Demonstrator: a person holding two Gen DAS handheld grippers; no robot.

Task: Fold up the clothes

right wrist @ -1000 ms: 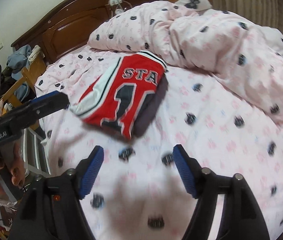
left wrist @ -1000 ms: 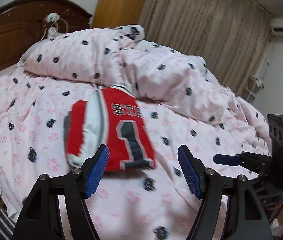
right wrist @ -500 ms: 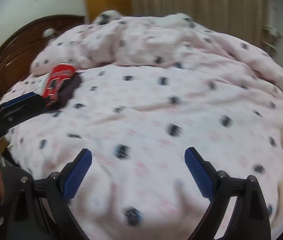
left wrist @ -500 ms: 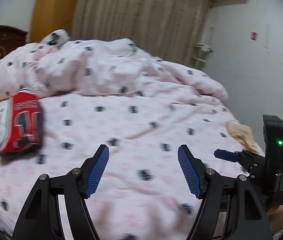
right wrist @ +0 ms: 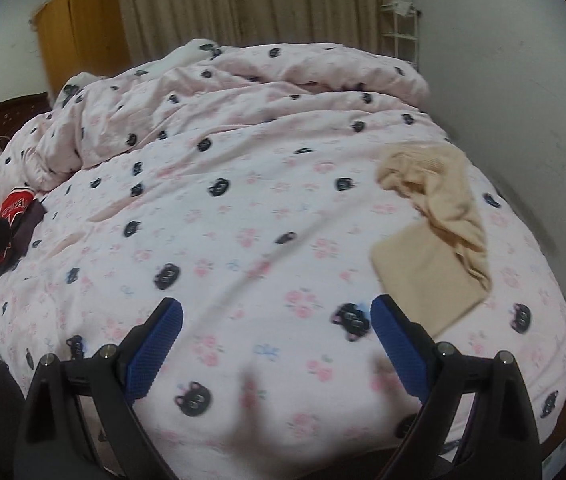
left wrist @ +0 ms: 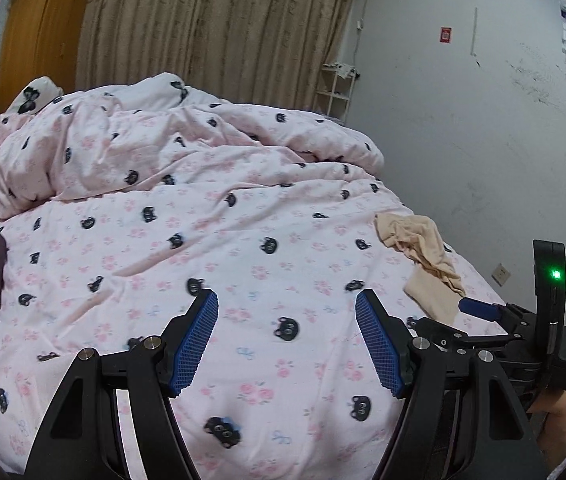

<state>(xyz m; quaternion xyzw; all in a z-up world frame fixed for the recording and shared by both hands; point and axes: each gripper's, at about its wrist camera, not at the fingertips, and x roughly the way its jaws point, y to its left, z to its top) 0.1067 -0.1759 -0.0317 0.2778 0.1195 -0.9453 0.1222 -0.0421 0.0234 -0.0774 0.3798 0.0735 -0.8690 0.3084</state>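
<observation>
Beige garment lies crumpled on the bed, just beyond and right of the right tongs; both right and left tongs gape empty, apparently above the sheet.

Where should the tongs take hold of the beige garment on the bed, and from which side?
Probably the flat lower corner of the beige garment, nearest the open right tongs. That part lies smooth on the pink sheet, so one finger could slide under its edge. The upper part is bunched into folds, where a pinch might catch several layers. Come from the near side, low and forward.
</observation>
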